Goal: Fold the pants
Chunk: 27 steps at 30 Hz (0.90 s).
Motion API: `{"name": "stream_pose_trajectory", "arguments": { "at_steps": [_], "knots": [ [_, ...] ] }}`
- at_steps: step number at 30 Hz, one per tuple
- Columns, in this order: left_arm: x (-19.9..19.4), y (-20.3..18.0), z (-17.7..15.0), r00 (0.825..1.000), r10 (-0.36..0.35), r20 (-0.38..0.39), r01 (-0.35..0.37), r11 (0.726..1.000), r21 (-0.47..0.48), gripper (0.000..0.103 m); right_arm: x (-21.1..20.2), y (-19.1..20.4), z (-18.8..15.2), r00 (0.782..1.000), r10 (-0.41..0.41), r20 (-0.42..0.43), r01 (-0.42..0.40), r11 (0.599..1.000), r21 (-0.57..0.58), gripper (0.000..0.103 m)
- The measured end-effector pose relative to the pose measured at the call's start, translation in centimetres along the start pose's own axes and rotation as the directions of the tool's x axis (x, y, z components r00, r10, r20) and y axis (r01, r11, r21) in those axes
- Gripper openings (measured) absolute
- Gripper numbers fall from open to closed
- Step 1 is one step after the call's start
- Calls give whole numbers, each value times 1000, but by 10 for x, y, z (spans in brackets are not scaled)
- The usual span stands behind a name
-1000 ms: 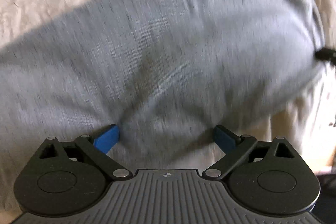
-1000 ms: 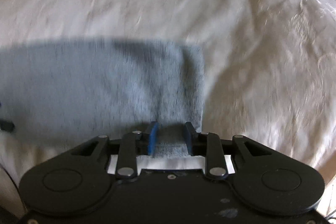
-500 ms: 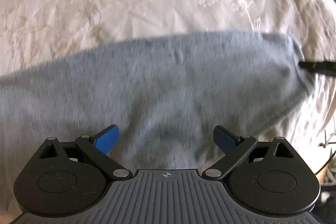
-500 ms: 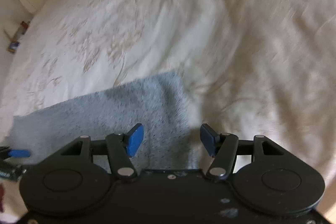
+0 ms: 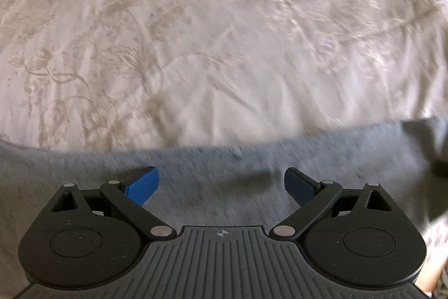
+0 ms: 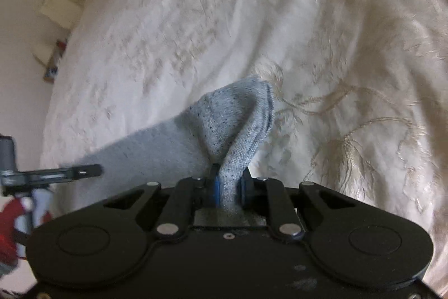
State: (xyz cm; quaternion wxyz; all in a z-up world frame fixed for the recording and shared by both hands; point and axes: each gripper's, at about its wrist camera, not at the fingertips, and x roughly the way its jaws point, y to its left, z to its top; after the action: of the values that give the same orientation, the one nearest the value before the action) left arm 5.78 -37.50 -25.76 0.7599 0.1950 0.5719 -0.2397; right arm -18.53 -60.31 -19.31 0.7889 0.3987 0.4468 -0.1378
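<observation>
Fingers (image 6: pixel 215 188) amid pants (image 6: pixel 238 119), bedspread (image 6: pixel 196 18)

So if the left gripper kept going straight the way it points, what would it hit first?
Most likely the grey pants lying just ahead of the open left gripper, with the white bedspread beyond; depth is unclear.

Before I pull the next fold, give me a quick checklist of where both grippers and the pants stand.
1. Right gripper has fabric: ok, jaws closing on a bunched corner of the pants.
2. Left gripper has fabric: not ok, wide open above the pants, nothing pinched.
3. Pants lying flat: cannot tell, only part shows and it is blurred.
4. Bedspread beyond the pants bare: ok.
5. Grippers apart: ok, the left one sits off to the side in the right wrist view.
</observation>
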Motion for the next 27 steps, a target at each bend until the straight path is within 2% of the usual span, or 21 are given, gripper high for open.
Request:
{"name": "stream_pose_trajectory", "arguments": {
  "at_steps": [2,6,9,12,14,17,19,21,22,23,25,27],
  "knots": [
    [14,-2,7,999,30,-26,-29,1000,6,97,-18,5,-2,999,19,34,-19,1000,9,14],
    [40,-14,15,996,73,-59,-68,995,78,100,-37,15,-1,997,45,68,-47,999,27,11],
    [36,-19,20,997,68,-41,-63,992,108,99,-46,22,2,996,45,79,-48,998,38,11],
    [16,-21,15,997,71,11,-71,988,135,98,-42,34,6,996,36,81,-38,999,21,11],
    [-3,-24,4,997,57,50,-65,984,166,98,-42,39,4,996,22,83,-23,1000,17,10],
    [-20,-29,-23,999,17,49,-27,978,208,98,-40,32,1,996,4,87,-7,1000,29,11],
    [-20,-30,-40,1000,6,14,-10,973,230,98,-38,31,1,996,-12,85,10,1000,26,11],
    [-5,-33,-58,999,11,-51,1,972,234,98,-33,30,1,995,-62,76,62,998,-3,14],
    [4,-33,-65,996,19,-83,0,973,229,99,-30,30,0,993,-93,69,95,995,-25,24],
    [11,-34,-70,995,25,-101,-2,974,225,99,-28,28,-1,990,-124,67,126,991,-37,53],
    [16,-35,-77,995,34,-95,-12,974,227,99,-22,22,-1,985,-168,48,170,984,-49,81],
    [16,-35,-75,995,33,-95,-11,975,221,99,-17,12,-3,987,-159,23,160,986,-54,81]
  ]
}}
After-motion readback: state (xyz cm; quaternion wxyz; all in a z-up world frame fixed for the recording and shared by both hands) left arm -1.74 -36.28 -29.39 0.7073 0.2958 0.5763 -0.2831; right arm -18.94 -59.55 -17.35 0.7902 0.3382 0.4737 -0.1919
